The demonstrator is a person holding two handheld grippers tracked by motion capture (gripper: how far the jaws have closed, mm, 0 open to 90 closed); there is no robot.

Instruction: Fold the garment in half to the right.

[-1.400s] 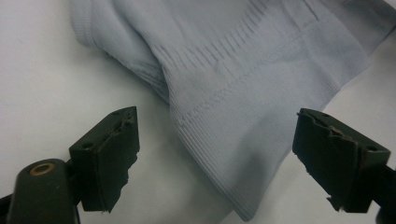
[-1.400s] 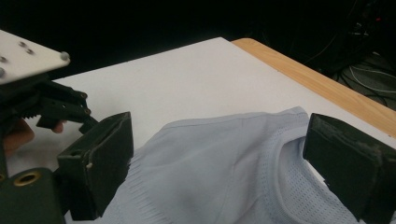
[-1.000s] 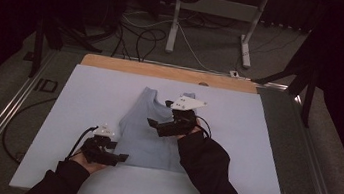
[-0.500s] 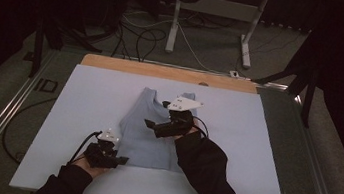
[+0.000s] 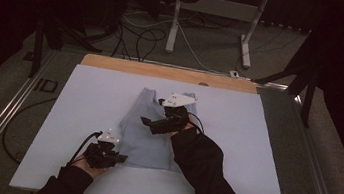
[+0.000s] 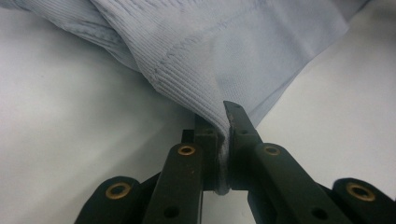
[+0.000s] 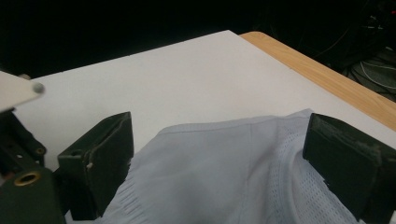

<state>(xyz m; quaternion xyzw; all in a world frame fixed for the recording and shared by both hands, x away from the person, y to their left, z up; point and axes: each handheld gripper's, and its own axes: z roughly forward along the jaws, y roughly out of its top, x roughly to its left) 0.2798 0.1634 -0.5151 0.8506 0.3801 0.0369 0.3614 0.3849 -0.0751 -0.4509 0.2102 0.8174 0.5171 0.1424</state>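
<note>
A pale blue ribbed knit garment lies spread near the middle of the white-covered table, its narrower end pointing away from the person and its wider hem toward them. A strip of bare light wood shows along the table's far edge.

The left hand-held gripper sits at the garment's near left corner. In the left gripper view its black jaws have just been closing and now stand pinched together on a fold of the ribbed hem — the cloth rises out from between them and drapes back onto the white surface. A dark sleeve leads back from it to the bottom edge of the high view.

The right hand-held gripper hovers over the garment's upper middle, its grey three-cornered plate on top. In the right gripper view its jaws stand wide apart — the blue cloth lies below and between them, with a mesh-textured part beside the right-hand jaw, and neither pad presses on it.
</note>
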